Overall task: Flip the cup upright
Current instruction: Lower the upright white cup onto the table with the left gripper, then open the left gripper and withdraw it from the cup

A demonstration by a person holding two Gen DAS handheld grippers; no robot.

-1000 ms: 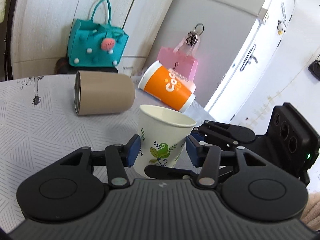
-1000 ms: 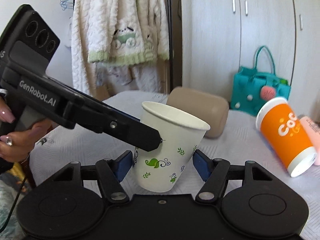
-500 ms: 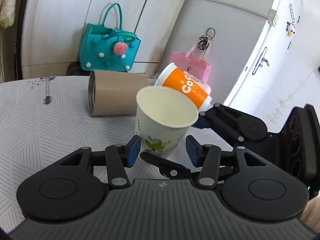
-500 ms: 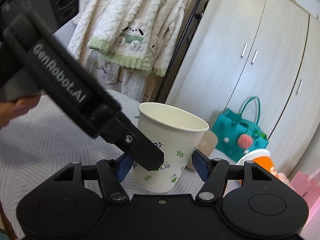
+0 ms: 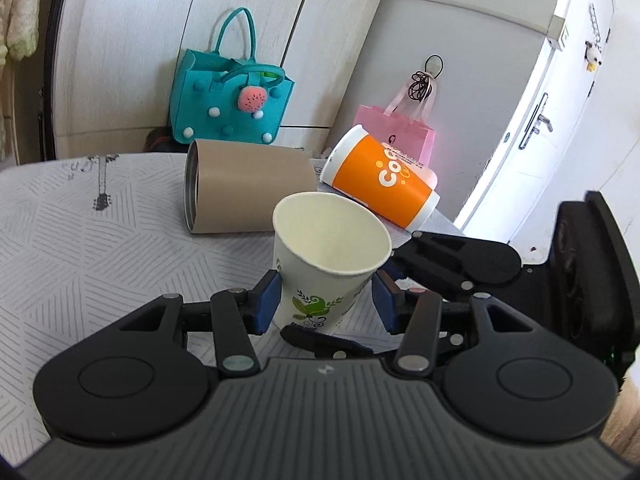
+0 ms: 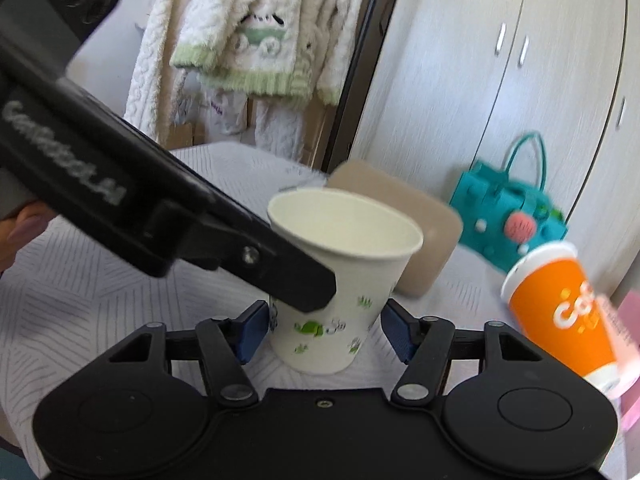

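**Status: Cup Upright, Release Pending**

The paper cup (image 5: 328, 264) stands mouth-up between both sets of my jaws. In the right wrist view its base appears to rest on the table (image 5: 80, 240), though motion blur there makes contact uncertain.

Left gripper (image 5: 326, 300): the left pad touches the cup wall; a gap shows at the right pad. I cannot tell whether it grips.

Right gripper (image 6: 324, 328): jaws released, with space at both pads. One finger of the left gripper crosses in front of the cup in this view.

Judgement: the flip itself looks complete. Remaining: confirm the cup sits flat, then withdraw both grippers without tipping it.

The tan cup (image 5: 244, 188) and orange cup (image 5: 384, 184) lie on their sides behind.
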